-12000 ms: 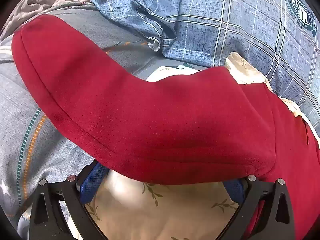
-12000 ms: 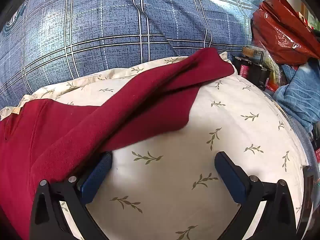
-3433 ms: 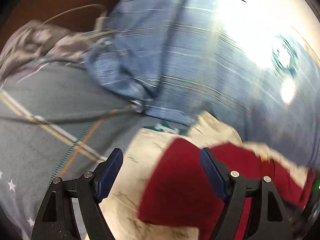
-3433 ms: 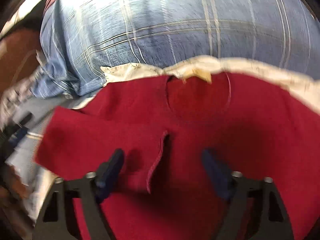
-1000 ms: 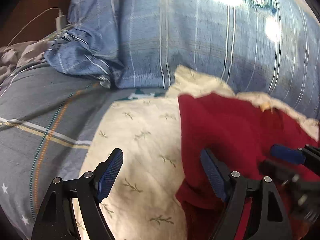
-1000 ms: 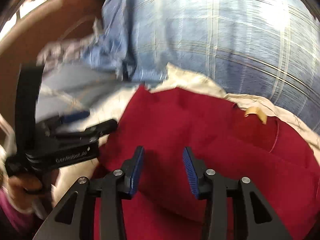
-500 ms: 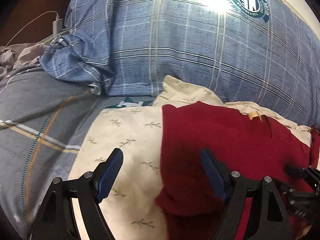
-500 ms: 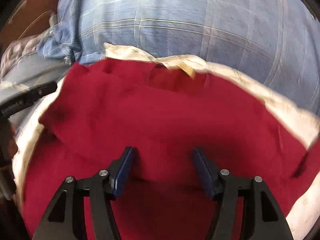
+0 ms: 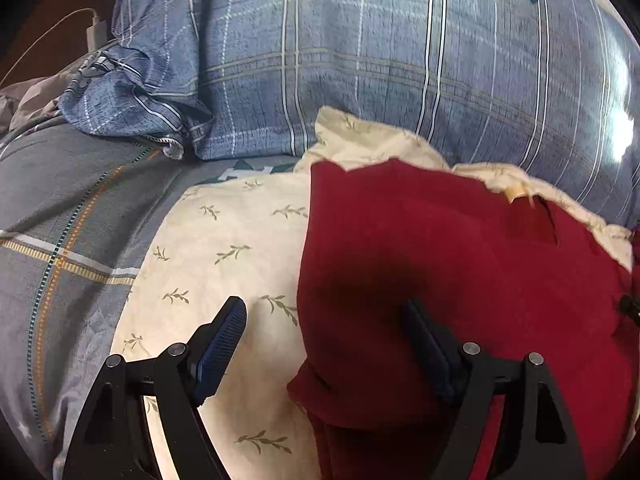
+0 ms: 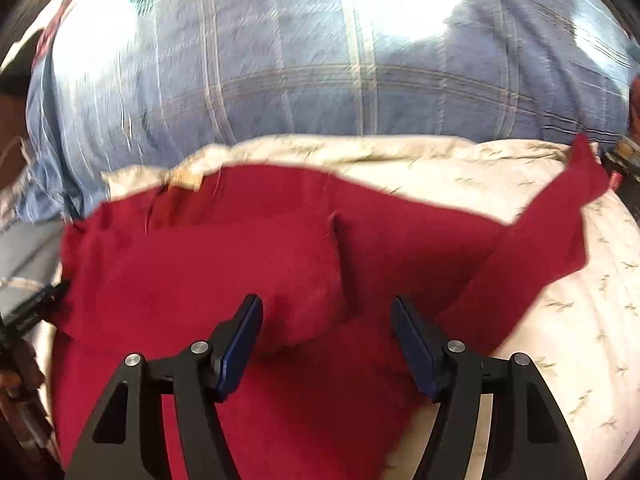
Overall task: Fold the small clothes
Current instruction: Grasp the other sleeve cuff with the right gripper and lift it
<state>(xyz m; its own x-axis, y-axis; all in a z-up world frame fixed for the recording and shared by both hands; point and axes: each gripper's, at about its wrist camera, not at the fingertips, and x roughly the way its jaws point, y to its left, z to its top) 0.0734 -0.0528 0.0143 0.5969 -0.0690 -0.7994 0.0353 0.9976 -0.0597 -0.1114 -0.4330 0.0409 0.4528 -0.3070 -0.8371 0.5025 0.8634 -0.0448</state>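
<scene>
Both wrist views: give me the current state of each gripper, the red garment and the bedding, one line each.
left gripper: open, straddling the garment's left edge, gripping nothing.
right gripper: open, over the garment's middle, gripping nothing.
red garment: lying on the cream pillow, left side folded inward, one sleeve stretched out to the right, unfolded.
cream leaf-print pillow: flat beneath the garment.
blue plaid pillow: propped behind.

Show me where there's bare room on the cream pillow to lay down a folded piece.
Two bare patches on the cream leaf-print pillow: one left of the red garment, bordered by the grey striped sheet; one on the right beyond the outstretched sleeve. The middle is crowded: the garment covers it, with left gripper and right gripper open over it.
</scene>
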